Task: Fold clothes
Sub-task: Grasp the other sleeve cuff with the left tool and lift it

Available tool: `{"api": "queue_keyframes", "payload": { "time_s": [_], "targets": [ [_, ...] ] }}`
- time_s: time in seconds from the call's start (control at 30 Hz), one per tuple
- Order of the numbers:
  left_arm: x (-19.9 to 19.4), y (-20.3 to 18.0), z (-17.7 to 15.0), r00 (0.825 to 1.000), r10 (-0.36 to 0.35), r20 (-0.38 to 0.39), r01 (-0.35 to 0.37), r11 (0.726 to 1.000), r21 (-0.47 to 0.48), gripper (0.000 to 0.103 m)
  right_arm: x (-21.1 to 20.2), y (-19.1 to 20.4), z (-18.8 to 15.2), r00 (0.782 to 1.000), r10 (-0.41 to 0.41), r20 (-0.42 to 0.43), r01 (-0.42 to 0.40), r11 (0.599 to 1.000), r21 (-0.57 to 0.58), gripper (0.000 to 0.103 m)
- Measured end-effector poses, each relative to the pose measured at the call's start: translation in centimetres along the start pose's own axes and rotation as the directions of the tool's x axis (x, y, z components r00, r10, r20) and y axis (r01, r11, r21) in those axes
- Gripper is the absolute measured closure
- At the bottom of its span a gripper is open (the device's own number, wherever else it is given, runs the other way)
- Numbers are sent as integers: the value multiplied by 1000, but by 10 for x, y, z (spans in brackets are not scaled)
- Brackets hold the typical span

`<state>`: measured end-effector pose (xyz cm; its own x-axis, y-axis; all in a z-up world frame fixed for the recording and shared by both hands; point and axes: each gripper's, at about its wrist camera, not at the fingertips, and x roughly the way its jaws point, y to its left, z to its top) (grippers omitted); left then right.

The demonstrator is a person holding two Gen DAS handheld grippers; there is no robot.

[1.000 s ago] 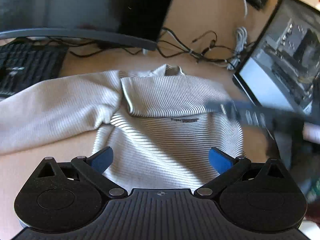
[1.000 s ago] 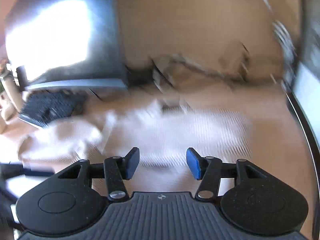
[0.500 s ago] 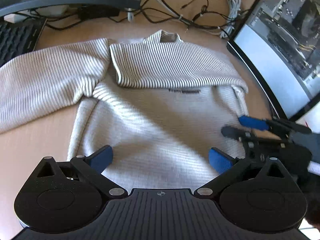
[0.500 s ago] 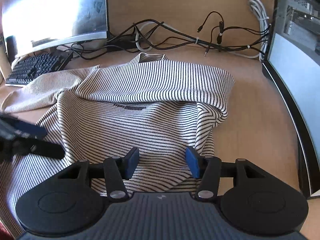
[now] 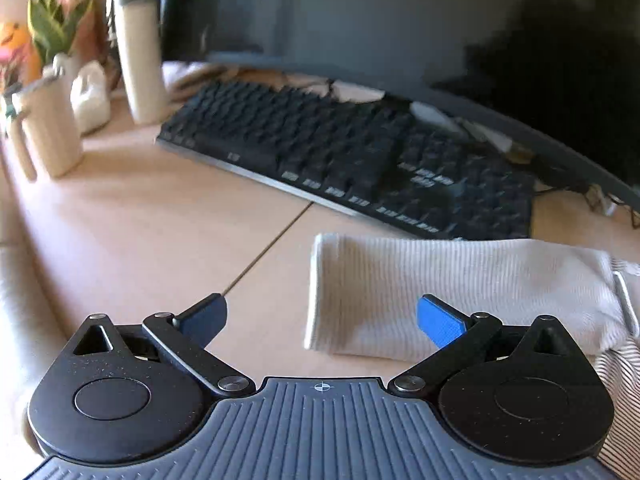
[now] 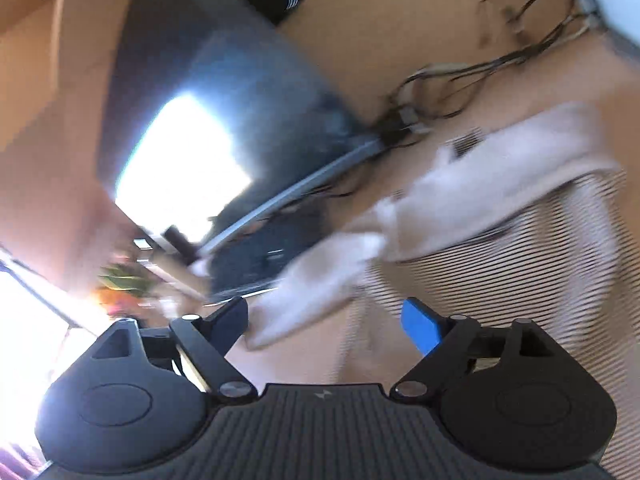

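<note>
Ribbed cuff: the sweater sleeve (image 5: 440, 292) lies flat on the table (image 5: 140, 232), its open end just ahead of my left claw (image 5: 322, 318).
Left claw: spread wide, empty.
Right claw (image 6: 324, 322): wide too, empty, view blurred, striped sweater body (image 6: 500, 280) ahead.
Grip advice: I pinch both cuff layers near the edge, then carry the sleeve across the body.

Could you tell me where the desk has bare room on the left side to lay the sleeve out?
Bare desk lies between the keyboard, the cups and the sleeve cuff. Behind the keyboard, under the monitor, cables crowd it.
</note>
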<state>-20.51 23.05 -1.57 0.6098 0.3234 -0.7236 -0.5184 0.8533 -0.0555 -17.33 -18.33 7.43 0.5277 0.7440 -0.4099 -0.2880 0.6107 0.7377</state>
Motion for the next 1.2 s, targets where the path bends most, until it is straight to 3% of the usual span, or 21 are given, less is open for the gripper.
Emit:
{"api": "queue_keyframes", "payload": {
  "time_s": [0.07,0.17,0.27,0.33,0.37,0.43,0.47,0.53,0.57,0.73,0.87,1.03,1.2],
  "targets": [
    [6,-2,-1,999,-28,-20,28,1000,-6,3,12,12,-2,1000,4,-28,-5,1000,-30,16],
    [15,-5,-2,998,-12,-58,13,1000,7,31,22,29,-6,998,0,-61,-6,995,-96,15],
    [20,-8,-4,998,-1,-70,1,1000,0,27,15,35,-11,997,14,-72,-24,991,-134,9],
    [23,-17,-4,998,-12,-63,14,999,35,31,7,34,-13,998,13,-67,-23,989,-143,7],
    [24,-24,-3,998,-21,-55,25,997,68,42,2,33,-14,998,11,-63,-20,989,-143,7],
    [24,-35,0,998,-4,-59,10,995,100,55,-9,32,-17,998,13,-54,-20,989,-144,7],
    [21,-38,2,997,-7,-71,14,996,92,75,-14,31,-18,999,22,-43,-28,989,-145,7],
    [13,-43,8,996,7,-84,-1,997,76,81,-26,28,-21,998,56,-12,-57,987,-147,5],
    [6,-46,11,997,28,-76,-22,996,83,99,-33,25,-22,997,76,5,-74,987,-140,3],
    [-44,-66,37,995,93,33,-96,985,143,99,-56,7,-32,987,158,28,-154,981,-118,2],
    [-85,-91,59,986,91,142,-117,977,180,99,-70,-9,-32,979,199,39,-195,976,-93,2],
    [-128,-138,69,969,40,244,-108,956,271,99,-86,-25,-25,969,237,67,-232,970,-77,1],
    [-157,-185,68,956,-37,290,-70,935,349,99,-96,-45,-25,966,249,67,-246,968,-47,0]
  ]
}}
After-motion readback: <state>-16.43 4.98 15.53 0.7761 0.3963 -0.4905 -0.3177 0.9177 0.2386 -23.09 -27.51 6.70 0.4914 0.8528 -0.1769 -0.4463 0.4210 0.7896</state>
